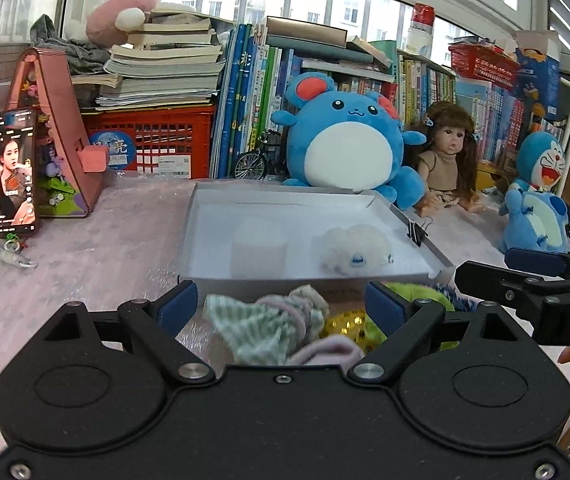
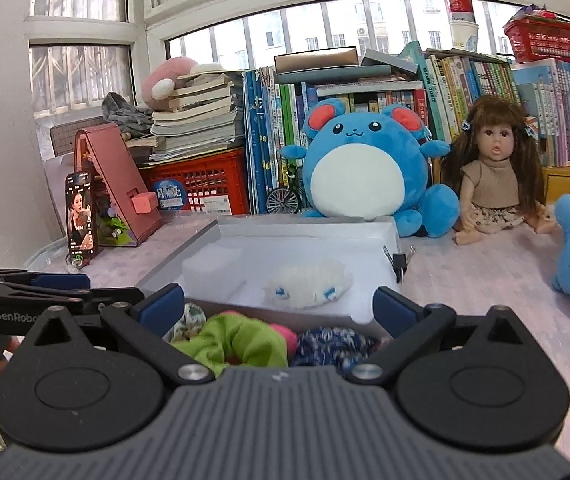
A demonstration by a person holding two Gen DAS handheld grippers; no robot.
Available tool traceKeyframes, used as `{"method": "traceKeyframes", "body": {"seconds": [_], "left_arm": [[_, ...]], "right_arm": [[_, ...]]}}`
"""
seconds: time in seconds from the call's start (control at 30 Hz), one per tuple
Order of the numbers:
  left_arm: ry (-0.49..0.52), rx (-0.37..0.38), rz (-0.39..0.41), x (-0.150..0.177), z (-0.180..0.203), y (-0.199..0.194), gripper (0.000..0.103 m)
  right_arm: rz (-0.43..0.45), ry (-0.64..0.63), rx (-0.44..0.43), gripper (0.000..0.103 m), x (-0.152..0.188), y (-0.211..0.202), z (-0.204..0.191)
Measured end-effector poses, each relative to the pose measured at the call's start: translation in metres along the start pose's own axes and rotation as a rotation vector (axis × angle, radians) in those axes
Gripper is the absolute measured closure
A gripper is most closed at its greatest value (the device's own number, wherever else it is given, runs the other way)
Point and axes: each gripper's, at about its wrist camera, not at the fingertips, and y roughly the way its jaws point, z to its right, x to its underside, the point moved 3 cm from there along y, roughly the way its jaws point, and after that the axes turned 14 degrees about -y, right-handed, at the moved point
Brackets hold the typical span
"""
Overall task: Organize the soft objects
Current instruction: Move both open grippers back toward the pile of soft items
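Between the spread fingers of both grippers, at the near edge of the surface, lies a small heap of scrunchies. The green-striped scrunchie (image 1: 245,316) sits midway between the left gripper's (image 1: 281,308) blue pads, not touched by either; a pale pink one (image 1: 325,350) lies just under it, a gold sequinned one (image 1: 345,324) beside. From the right wrist view, the lime-green scrunchie (image 2: 229,344) and a dark blue patterned one (image 2: 333,346) lie side by side within the right gripper's (image 2: 281,308) wide gap, pads clear of both.

Judgement: step in hand is picking one piece from the heap. Best to take one scrunchie per gripper, from the top of the pile, closing on a bunched fold rather than a loose edge so neighbours do not drag along.

Beyond the heap, touching or nearly so, stands the shallow white box (image 1: 205,216), a fluffy white item (image 1: 355,248) already inside, a black binder clip (image 1: 419,232) on its right rim. Likely destination. Free floor remains at the box's near left.

Behind: blue plush (image 2: 365,168), doll (image 2: 493,176), phone (image 2: 81,212) propped left.
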Motion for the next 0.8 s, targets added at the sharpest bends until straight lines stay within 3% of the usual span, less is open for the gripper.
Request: {"method": "traceKeyframes", "body": {"seconds": [0.37, 0.8], "left_arm": [[0.016, -0.011, 0.045, 0.030, -0.014, -0.026, 0.005], [0.007, -0.026, 0.007, 0.065, -0.037, -0.034, 0.004]], "right_arm": [[0.038, -0.027, 0.034, 0.000, 0.026, -0.030, -0.023], [0.061, -0.091, 0.031, 0.000, 0.061, -0.052, -0.061]]}}
